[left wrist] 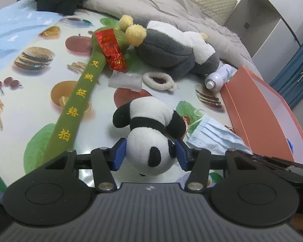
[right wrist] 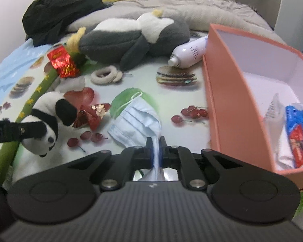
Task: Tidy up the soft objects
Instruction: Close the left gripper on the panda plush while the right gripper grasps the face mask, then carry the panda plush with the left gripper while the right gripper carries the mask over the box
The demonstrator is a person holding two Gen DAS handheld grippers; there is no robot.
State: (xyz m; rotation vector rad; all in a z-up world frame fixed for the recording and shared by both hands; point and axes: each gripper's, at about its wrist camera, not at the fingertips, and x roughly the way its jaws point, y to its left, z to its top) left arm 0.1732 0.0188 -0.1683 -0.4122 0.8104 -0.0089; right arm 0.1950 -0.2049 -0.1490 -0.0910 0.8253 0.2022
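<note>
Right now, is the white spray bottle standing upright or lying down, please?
Lying down: the white spray bottle rests on its side beside the orange box.

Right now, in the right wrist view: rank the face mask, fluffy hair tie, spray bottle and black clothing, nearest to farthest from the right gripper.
1. Face mask: pinched in the right gripper.
2. Fluffy hair tie: mid-table, left of centre.
3. Spray bottle: lying further back, against the orange box.
4. Black clothing: far back left, on the bedding.

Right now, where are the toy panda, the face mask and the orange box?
toy panda point(left wrist: 145, 153): left wrist view, on its white head.
face mask point(right wrist: 131, 121): right wrist view, on its pleated middle.
orange box point(right wrist: 226, 104): right wrist view, on its near wall.
</note>
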